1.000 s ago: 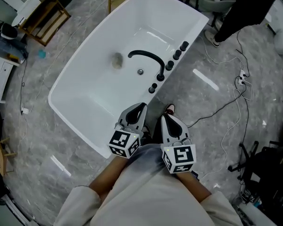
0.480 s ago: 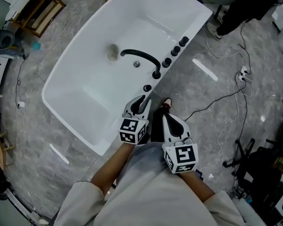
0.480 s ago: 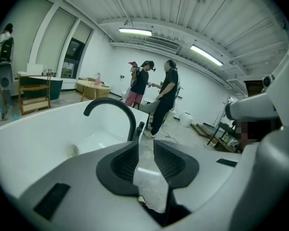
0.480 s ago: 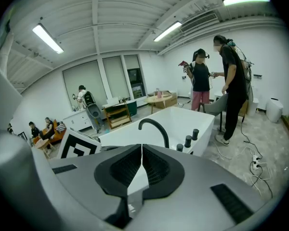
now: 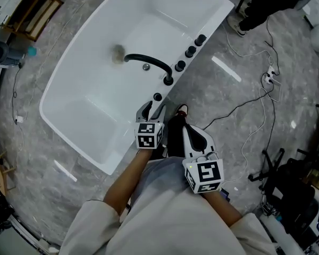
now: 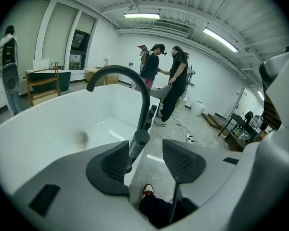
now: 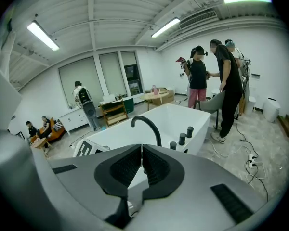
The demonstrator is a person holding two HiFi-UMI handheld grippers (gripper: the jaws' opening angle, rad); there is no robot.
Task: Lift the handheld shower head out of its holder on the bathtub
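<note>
Dropped closer to the bathtub [image 5: 69,84] since a second ago; left gripper [image 5: 150,109] just opened wide, lined up on shower head [image 6: 138,139], not gripping; right gripper [image 5: 184,127] pinched shut, empty.

White bathtub [image 5: 90,97], black faucet [image 5: 149,61] and knobs [image 5: 190,52], grey marbled floor [image 5: 202,92]

Open lab hall: freestanding bathtub [image 5: 95,110], bystanders [image 6: 176,78]

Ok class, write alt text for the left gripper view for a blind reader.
The left claw, jaws just opened and empty, points at the upright black handheld shower head just ahead on the rim of the white bathtub. A curved black spout rises behind.
</note>
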